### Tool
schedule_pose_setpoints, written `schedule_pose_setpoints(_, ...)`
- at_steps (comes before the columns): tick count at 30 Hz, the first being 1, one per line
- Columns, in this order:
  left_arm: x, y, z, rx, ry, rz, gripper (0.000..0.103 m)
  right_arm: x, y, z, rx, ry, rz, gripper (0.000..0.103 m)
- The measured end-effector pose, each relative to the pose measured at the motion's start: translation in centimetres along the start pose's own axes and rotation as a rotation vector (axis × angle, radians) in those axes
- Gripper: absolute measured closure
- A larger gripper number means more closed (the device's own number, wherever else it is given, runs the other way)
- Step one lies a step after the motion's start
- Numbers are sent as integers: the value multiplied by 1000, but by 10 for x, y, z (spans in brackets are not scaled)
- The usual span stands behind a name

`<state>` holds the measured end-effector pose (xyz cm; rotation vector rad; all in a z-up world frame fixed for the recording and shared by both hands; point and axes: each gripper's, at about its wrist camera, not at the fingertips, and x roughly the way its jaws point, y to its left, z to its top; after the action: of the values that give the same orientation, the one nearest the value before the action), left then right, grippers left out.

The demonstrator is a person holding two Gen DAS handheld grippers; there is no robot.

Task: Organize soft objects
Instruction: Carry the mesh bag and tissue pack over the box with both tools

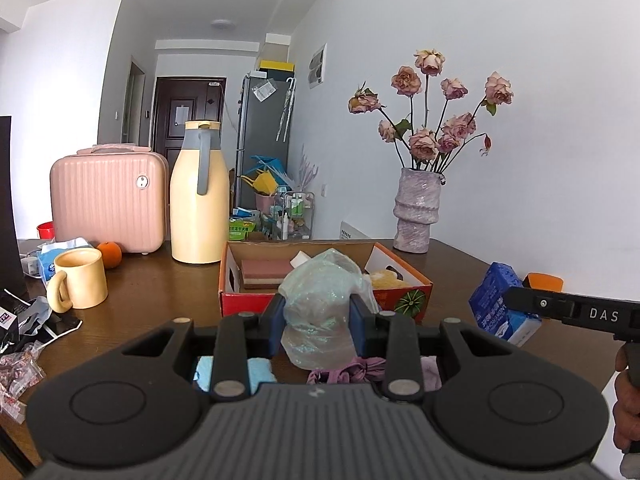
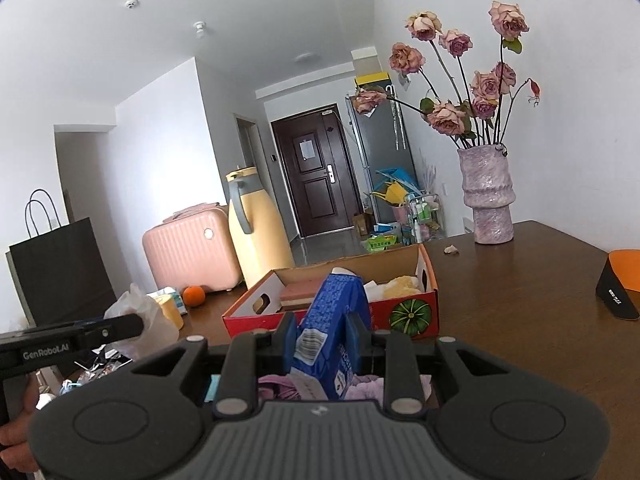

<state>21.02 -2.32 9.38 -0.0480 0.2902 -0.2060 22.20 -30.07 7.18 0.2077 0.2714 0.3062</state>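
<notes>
The left gripper (image 1: pixel 318 320) has its jaws clamped on a crumpled plastic bag (image 1: pixel 320 304); the right gripper (image 2: pixel 322 334) grips a blue tissue pack (image 2: pixel 332 328). At twelve o'clock, the open cardboard box (image 1: pixel 404 300) holds sponges. Bare bench (image 2: pixel 520 320) lies at two o'clock.

Pink suitcase (image 1: pixel 108 196), yellow thermos jug (image 1: pixel 198 192), mug (image 1: pixel 80 276), vase of roses (image 1: pixel 418 208).

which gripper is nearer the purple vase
Right. The right gripper, holding a blue tissue pack, is on the vase's side; the left gripper is farther off.
</notes>
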Motion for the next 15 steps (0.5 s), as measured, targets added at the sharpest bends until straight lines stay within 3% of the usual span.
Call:
schedule_pose_setpoints(8, -2, 2, -1, -11, -3, -1, 70, 3, 1, 1, -12, 4, -2, 78)
schedule_pose_setpoints(15, 38, 5, 14, 13, 2, -19, 70, 41, -11, 24, -48, 19, 14, 78)
